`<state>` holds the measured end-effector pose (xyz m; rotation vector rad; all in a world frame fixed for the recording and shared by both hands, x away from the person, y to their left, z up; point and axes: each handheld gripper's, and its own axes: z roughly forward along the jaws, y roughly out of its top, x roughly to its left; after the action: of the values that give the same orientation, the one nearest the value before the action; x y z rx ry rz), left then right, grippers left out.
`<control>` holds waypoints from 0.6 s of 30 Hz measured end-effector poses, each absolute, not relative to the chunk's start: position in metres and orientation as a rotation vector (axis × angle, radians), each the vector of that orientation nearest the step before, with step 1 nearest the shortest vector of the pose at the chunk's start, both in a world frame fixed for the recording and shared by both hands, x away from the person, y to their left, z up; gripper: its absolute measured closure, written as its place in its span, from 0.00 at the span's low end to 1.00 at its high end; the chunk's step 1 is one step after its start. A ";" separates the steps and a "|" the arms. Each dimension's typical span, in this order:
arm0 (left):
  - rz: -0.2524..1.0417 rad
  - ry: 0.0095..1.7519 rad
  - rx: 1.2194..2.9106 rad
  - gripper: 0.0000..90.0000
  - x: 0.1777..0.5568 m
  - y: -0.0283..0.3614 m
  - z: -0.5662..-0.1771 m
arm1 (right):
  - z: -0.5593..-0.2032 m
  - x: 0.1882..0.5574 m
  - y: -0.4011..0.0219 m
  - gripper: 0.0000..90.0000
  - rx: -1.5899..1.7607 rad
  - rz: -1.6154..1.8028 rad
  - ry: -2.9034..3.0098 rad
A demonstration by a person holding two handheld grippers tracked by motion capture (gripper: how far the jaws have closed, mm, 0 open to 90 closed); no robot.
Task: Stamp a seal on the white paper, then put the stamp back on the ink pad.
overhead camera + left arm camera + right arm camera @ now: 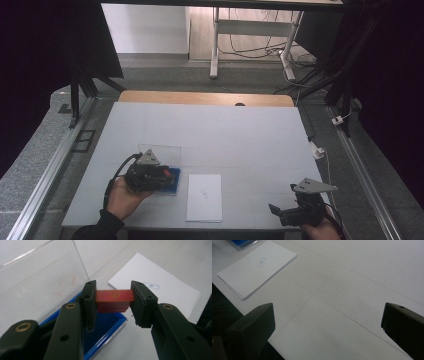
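My left gripper [114, 298] is shut on a small red block [114, 300] with a gold mark on its top face. It holds the block just above the blue inside [105, 327] of a clear-lidded box, whose lid [37, 280] stands open at the left. In the high view that gripper [167, 176] is over the blue box [172, 186] at the table's front left. A stack of white paper [204, 197] with a small printed mark lies right of the box. My right gripper [328, 322] hangs open over bare table; in the high view this gripper [280, 212] is at the front right edge.
The white table top [225, 135] stretches far beyond both hands, with a wooden strip [205, 97] along its far edge. Metal rails [45, 170] run along both sides. A white frame with cables [250, 45] stands on the floor behind.
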<state>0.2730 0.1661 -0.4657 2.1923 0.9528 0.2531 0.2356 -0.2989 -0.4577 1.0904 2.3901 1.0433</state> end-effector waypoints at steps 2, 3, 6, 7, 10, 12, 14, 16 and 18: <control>0.254 0.966 2.189 0.64 0.274 0.169 -0.467 | -0.458 0.236 -0.299 0.00 1.089 1.045 2.389; 0.252 0.973 2.186 0.64 0.275 0.170 -0.467 | -0.458 0.236 -0.298 0.00 1.088 1.042 2.390; 0.256 0.989 2.183 0.64 0.277 0.174 -0.469 | -0.458 0.236 -0.298 0.00 1.087 1.044 2.392; 0.257 0.995 2.181 0.64 0.277 0.175 -0.469 | -0.458 0.236 -0.298 0.00 1.088 1.042 2.390; 0.258 1.008 2.181 0.64 0.278 0.178 -0.470 | -0.458 0.235 -0.299 0.00 1.089 1.043 2.389; 0.267 1.020 2.188 0.64 0.279 0.179 -0.472 | -0.458 0.235 -0.299 0.00 1.088 1.040 2.390; 0.269 1.032 2.188 0.64 0.281 0.182 -0.473 | -0.458 0.235 -0.298 0.00 1.087 1.039 2.391; 0.267 1.050 2.184 0.64 0.282 0.184 -0.474 | -0.458 0.235 -0.298 0.00 1.088 1.040 2.391; 0.264 1.064 2.178 0.64 0.283 0.186 -0.476 | -0.458 0.235 -0.299 0.00 1.090 1.041 2.390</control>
<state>0.2832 0.1863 -0.4758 2.1777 1.0641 0.2645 0.2354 -0.2986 -0.4576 1.0897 2.3904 1.0409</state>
